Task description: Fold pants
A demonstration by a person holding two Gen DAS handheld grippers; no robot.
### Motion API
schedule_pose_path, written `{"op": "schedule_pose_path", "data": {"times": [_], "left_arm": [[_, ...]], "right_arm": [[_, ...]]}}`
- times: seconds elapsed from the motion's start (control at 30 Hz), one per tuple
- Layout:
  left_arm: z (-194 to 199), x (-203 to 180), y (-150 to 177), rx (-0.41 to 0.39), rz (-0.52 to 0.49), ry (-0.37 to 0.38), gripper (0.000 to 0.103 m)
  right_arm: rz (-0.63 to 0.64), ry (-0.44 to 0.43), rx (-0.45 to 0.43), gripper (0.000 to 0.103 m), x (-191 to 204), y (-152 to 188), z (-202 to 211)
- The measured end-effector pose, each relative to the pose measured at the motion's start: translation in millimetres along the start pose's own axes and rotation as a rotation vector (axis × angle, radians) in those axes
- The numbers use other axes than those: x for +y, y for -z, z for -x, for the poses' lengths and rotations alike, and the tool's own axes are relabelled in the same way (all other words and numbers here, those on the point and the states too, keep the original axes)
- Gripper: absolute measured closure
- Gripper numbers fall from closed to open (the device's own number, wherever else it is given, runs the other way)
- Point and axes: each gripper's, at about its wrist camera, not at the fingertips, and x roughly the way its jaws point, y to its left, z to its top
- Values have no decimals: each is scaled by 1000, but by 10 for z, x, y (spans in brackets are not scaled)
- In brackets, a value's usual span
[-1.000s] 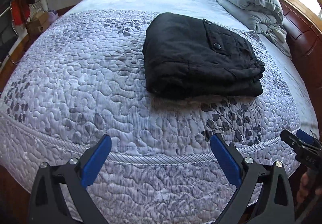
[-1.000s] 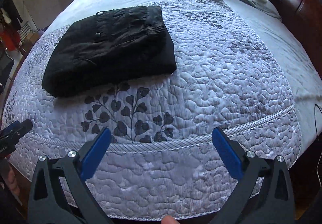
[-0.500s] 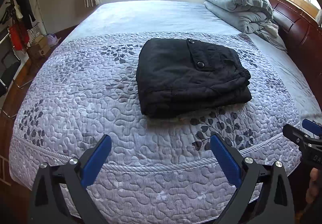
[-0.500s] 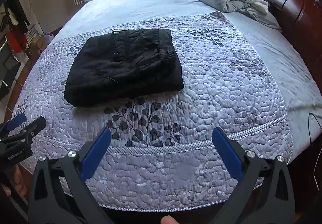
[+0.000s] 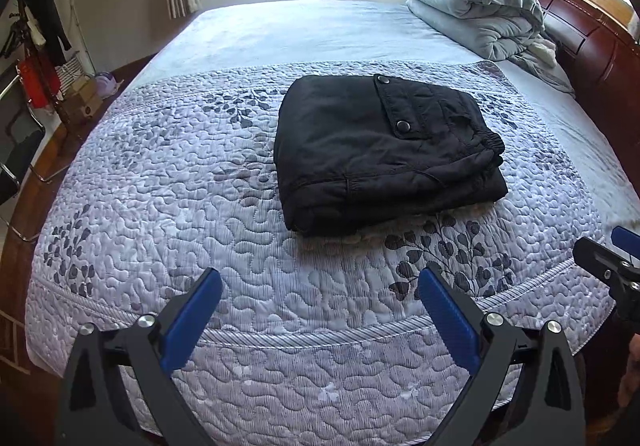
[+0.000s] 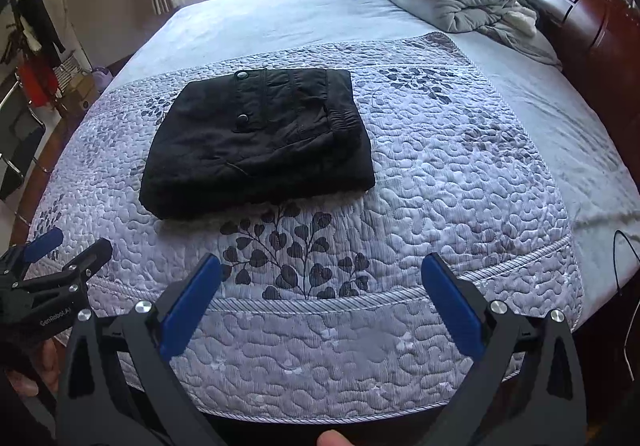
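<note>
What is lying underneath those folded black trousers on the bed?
The black trousers rest on a grey quilted bedspread with a leaf print. A fuzzy pale edge peeks out below them; whatever else lies beneath is covered.

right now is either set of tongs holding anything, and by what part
Nothing is held. Left tongs and right tongs are both open; the folded black pants lie untouched on the bed.

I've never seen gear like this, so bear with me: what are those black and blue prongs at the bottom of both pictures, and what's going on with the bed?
Each picture comes from a camera on a hand-held claw, one per hand. The prongs are the left claw and right claw, both open, holding nothing. Each also shows at the other view's edge. On the quilted bedspread lie black pants, folded into a compact bundle and untouched. Folded grey bedding sits by the headboard.
</note>
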Motion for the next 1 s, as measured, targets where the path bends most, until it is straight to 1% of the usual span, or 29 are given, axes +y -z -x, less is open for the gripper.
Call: {"op": "schedule_pose_path", "data": {"times": [0.1,0.4,1.0], "left_arm": [[-11,-1,-7,1,3,9,4],[-48,-46,-34,0,-16,-5,4],[-80,-64,-37,4,-26,5,4]], "right_arm": [[3,7,-5,3,-3,-4,-8],[5,12,-5,3,-20,-19,-54],[2,19,-5,3,-56,-24,-77]]}}
